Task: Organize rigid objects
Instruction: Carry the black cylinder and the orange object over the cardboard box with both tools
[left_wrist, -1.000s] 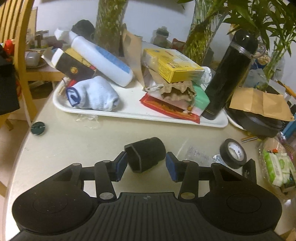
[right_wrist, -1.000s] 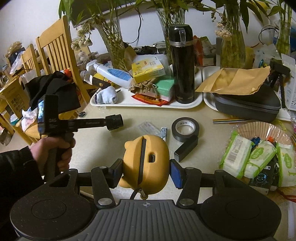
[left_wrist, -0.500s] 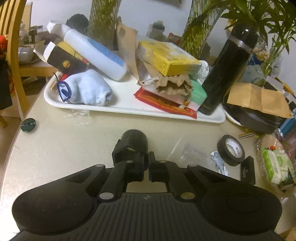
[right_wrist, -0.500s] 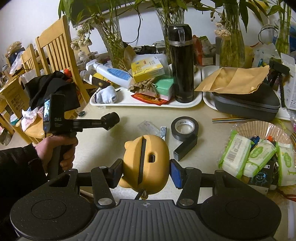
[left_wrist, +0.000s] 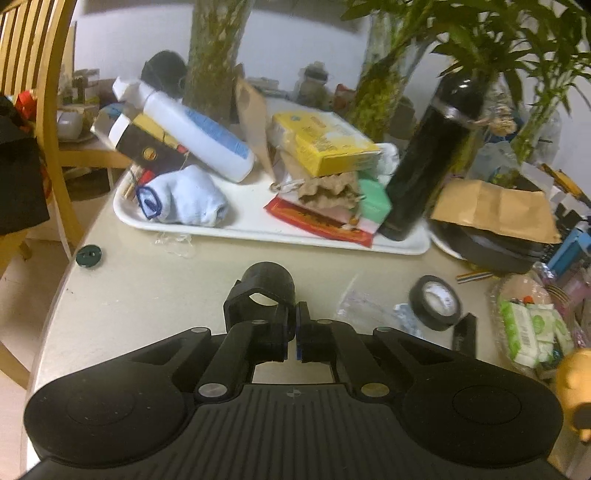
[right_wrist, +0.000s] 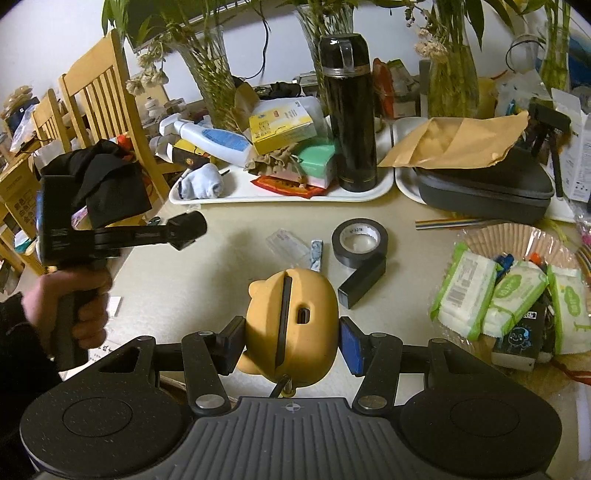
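We clamped the left gripper (left_wrist: 291, 334) on the stiff, light black clip mount (left_wrist: 264, 295), lifted just before the white tray (left_wrist: 236, 230), while the right gripper (right_wrist: 291, 345) grasped the orange bear-shaped case (right_wrist: 291, 325) by its sides.

Orange case (right_wrist: 291, 325), black flask (right_wrist: 351, 110), white tray (left_wrist: 258, 229).

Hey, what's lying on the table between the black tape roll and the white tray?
Nothing. In the right wrist view the stretch of table between the black tape roll and the white tray is bare.
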